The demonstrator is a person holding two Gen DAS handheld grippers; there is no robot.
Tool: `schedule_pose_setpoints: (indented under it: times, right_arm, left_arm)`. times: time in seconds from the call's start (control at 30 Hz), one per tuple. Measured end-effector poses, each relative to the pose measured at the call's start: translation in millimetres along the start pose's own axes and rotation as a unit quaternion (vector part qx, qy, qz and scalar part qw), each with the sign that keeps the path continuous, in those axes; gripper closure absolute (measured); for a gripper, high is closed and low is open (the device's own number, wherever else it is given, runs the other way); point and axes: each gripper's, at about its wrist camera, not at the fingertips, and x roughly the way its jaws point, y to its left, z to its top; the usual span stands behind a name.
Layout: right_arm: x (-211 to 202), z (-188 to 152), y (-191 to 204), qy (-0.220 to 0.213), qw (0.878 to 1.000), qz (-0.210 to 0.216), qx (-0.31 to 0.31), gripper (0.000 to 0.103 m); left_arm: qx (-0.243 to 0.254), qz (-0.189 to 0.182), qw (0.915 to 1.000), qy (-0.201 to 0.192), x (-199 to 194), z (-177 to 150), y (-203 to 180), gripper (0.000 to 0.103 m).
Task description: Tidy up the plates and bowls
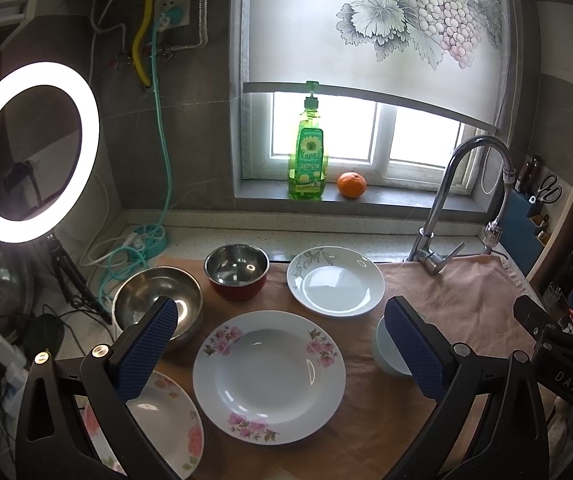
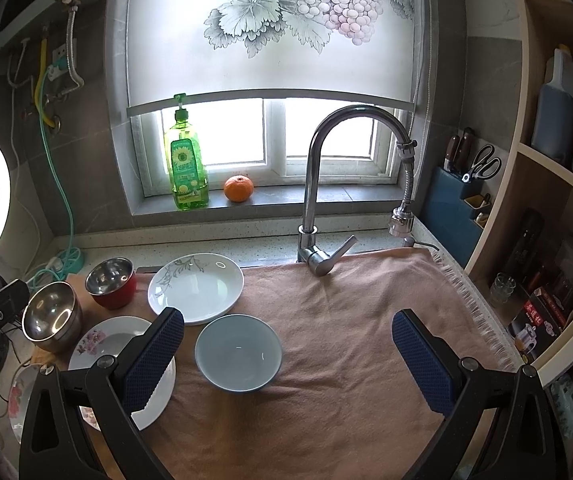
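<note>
A pink cloth covers the counter. In the left wrist view my left gripper hangs open above a deep white plate with pink flowers. Another flowered plate lies at the lower left, partly behind a finger. Behind stand a large steel bowl, a red steel-lined bowl and a white plate with a grey leaf print. A pale blue bowl sits between the fingers of my open right gripper, which holds nothing. The same bowl shows partly hidden in the left wrist view.
A chrome faucet rises at the cloth's back edge. A green soap bottle and an orange stand on the window sill. A ring light with cables is at the left; a knife block and shelves at the right.
</note>
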Motion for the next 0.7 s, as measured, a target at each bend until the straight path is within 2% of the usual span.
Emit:
schedule_pose_setpoints:
  times: [0.33, 0.6, 0.7]
  right_arm:
    - [8.0, -5.5, 5.9, 0.011, 1.0, 0.018, 0.0, 0.0]
    - [18.4, -13.0, 11.6, 0.03, 0.998, 0.048, -0.002, 0.0]
    - [20.8, -15.3, 15.4, 0.032, 0.998, 0.06, -0.005, 0.0]
  left_arm:
    - [-0.01, 0.014, 0.9997, 0.017, 5.2, -5.9, 18.4, 0.0]
    - [-0.036, 0.022, 0.9985, 0.034, 11.4, -12.6, 44.3, 0.0]
    - [-0.046, 0.027, 0.9976, 0.045, 14.9, -16.7, 57.9, 0.004]
